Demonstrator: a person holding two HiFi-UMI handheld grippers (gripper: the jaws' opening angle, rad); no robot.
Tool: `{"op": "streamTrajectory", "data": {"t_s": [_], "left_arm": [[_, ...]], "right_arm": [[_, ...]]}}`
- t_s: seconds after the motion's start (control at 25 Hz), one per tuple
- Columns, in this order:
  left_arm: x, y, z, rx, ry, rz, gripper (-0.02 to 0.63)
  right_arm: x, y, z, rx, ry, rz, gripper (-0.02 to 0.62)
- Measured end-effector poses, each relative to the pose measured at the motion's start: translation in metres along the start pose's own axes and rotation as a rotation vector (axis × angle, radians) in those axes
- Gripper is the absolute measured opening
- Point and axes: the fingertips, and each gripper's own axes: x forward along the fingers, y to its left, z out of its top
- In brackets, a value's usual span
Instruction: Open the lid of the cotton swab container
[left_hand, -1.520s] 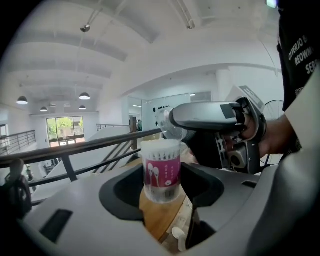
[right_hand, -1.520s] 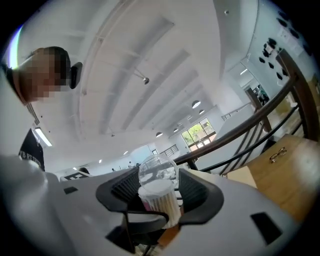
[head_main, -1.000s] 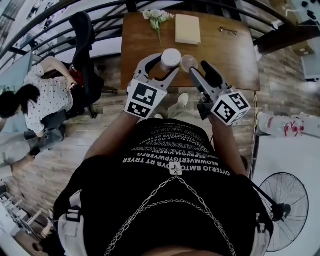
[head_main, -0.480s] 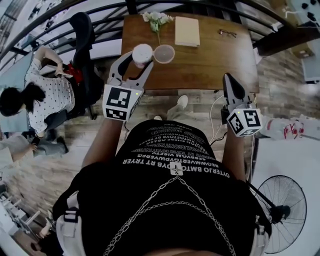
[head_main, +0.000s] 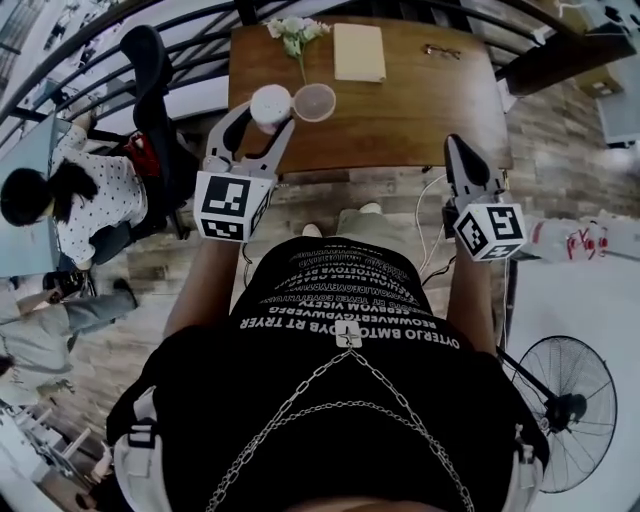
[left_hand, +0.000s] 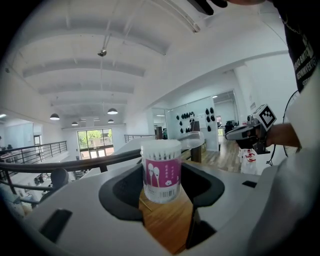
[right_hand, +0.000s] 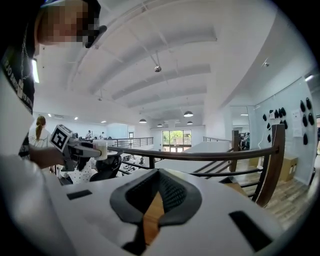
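There is one brown wooden table (head_main: 420, 110). By count: one white cylindrical cotton swab container with a pink label (head_main: 270, 103), one round clear plastic lid (head_main: 314, 101), one bunch of white flowers (head_main: 293, 30), one cream rectangular book (head_main: 359, 52) and one pair of thin-framed glasses (head_main: 441, 50). There are two white hand-held grippers, the left gripper (head_main: 262, 120) and the right gripper (head_main: 458, 150), with two black-and-white marker cubes, one on each. There is also one black office chair (head_main: 150, 60) and one black wire-guard fan (head_main: 568, 410).

lid (head_main: 314, 101) right of container (head_main: 270, 105), book (head_main: 359, 52) behind both
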Motion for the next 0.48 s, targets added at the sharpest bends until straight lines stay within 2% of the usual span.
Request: {"op": "streamTrajectory", "data": {"t_s": [0.48], "left_arm": [[0.067,-0.058,0.015,-0.009,0.038,-0.015,0.250]], "right_arm": [[0.007,-0.054,-0.005,0.022,0.020,0.072,0.015]]}}
